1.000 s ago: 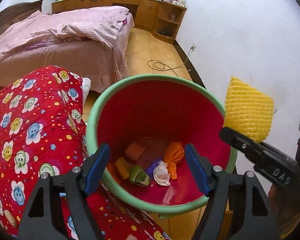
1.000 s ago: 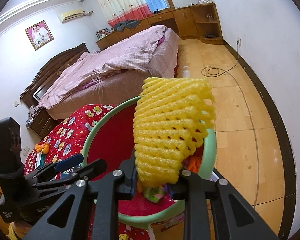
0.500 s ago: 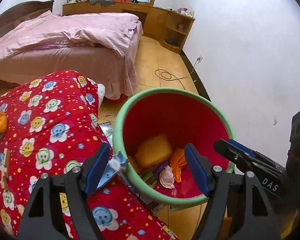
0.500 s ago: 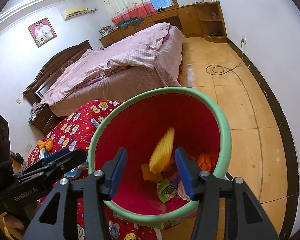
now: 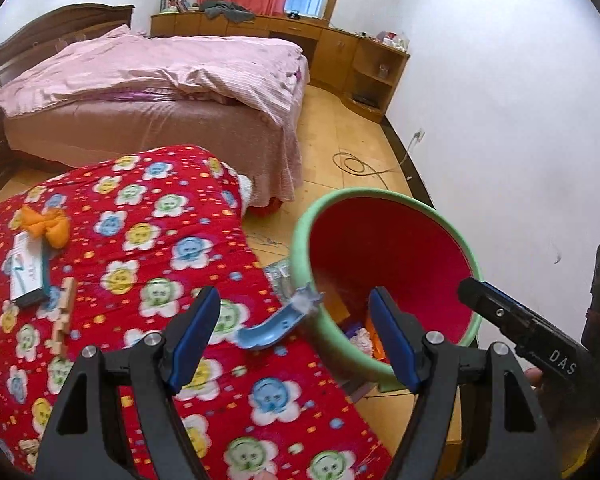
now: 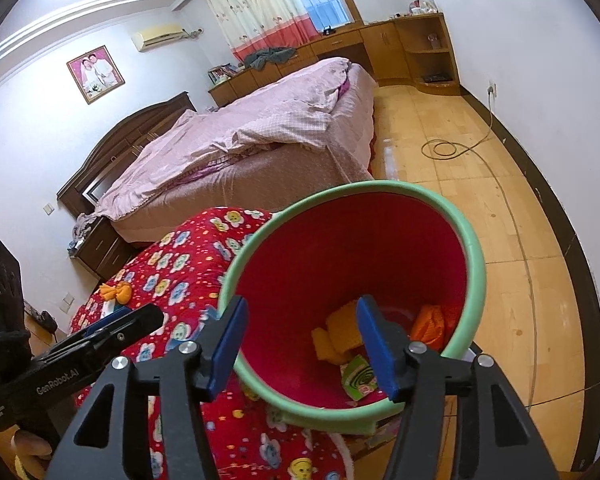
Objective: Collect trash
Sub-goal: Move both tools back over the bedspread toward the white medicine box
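Note:
A red bin with a green rim (image 5: 384,200) stands on the floor beside a red flowered quilt (image 5: 140,240). In the bin (image 6: 476,256) lie a yellow foam net (image 6: 340,332), an orange wrapper (image 6: 430,326) and a green packet (image 6: 358,376). My right gripper (image 6: 300,320) hangs over the bin's near rim, its jaws opening with nothing between them. My left gripper (image 5: 294,320) is open over the quilt's edge, above a blue plastic piece (image 5: 272,326) that rests against the bin. Farther left on the quilt lie an orange wrapper (image 5: 46,226), a white box (image 5: 26,268) and a wooden piece (image 5: 62,312).
A bed with pink covers (image 5: 160,80) fills the room behind the quilt. Wooden cabinets (image 5: 340,52) line the far wall. A coiled cable (image 5: 356,162) lies on the wooden floor. A white wall stands close on the bin's right.
The right gripper's jaws opened and the yellow foam net dropped out of them into the bin. The left gripper swung left and rose, bringing the quilt and its litter into view.

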Motion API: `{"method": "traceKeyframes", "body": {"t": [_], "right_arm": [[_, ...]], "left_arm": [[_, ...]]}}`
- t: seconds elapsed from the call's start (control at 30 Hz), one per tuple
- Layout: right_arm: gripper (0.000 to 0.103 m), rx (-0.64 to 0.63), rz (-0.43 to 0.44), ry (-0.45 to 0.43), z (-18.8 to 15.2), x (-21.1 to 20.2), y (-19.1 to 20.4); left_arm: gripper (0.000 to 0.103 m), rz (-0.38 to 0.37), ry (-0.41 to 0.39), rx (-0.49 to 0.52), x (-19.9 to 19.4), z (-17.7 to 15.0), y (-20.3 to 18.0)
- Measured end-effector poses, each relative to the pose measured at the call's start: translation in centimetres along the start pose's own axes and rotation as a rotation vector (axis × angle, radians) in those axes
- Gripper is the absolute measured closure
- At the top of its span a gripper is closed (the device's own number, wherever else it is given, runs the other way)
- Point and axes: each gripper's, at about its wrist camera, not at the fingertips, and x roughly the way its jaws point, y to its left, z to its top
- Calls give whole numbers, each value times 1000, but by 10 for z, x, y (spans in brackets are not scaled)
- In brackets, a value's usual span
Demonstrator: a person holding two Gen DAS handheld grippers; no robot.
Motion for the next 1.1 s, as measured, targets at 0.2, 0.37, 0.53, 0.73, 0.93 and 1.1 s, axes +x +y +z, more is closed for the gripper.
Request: {"method": "traceKeyframes", "body": {"t": [0.2, 0.37, 0.53, 0.73, 0.93, 1.1], "right_arm": [[43, -14, 19, -4, -7, -1, 22], [42, -36, 38, 10, -13, 5, 46], [42, -64, 56, 27, -19, 12, 68], [42, -82, 74, 55, -28, 23, 88], [42, -101, 76, 85, -34, 32, 99], [42, -111, 81, 101, -36, 40, 107]], "left_arm": [[27, 39, -19, -24, -18, -3, 31], [27, 76, -36, -59, -33, -7, 61], [27, 114, -38, -99, -43, -14, 89], [27, 164, -20, -139, -42, -25, 118], [27, 185, -10, -186, -39, -30, 142], [27, 228, -11, -204, -36, -26, 162]]}}
